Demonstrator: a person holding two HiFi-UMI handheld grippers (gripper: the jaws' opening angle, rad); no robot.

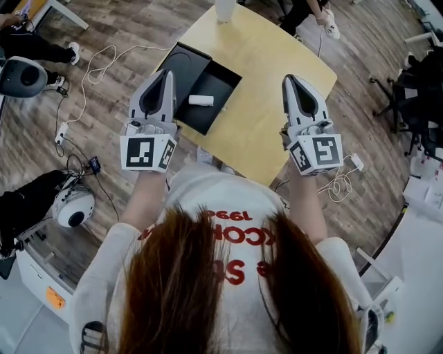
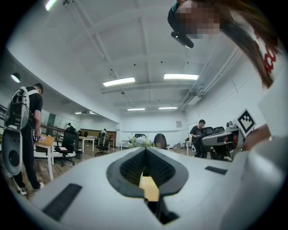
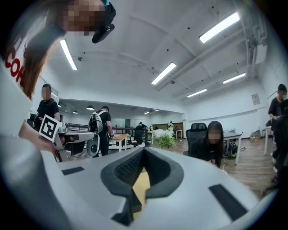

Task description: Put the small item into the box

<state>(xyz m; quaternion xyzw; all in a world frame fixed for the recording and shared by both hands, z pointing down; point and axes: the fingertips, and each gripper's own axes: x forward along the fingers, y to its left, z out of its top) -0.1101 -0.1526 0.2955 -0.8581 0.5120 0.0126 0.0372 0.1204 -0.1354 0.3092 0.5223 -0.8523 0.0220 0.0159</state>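
Note:
An open black box (image 1: 223, 88) stands on the yellow table (image 1: 277, 62), and a small white item (image 1: 201, 100) lies inside it. The box's black lid (image 1: 181, 61) leans at its left side. My left gripper (image 1: 167, 73) hovers over the table's left edge beside the box, shut and holding nothing. My right gripper (image 1: 289, 78) hangs over the table's right part, shut and holding nothing. Both point level across the room in their own views, with the left gripper (image 2: 145, 151) and the right gripper (image 3: 143, 151) each shut at the tips; the box is hidden there.
A white vase (image 1: 225, 10) stands at the table's far edge, with flowers (image 3: 163, 136) showing in it. Cables and a power strip (image 1: 62, 130) lie on the wooden floor at the left. An office chair (image 1: 408, 90) is at the right. People stand and sit around the room.

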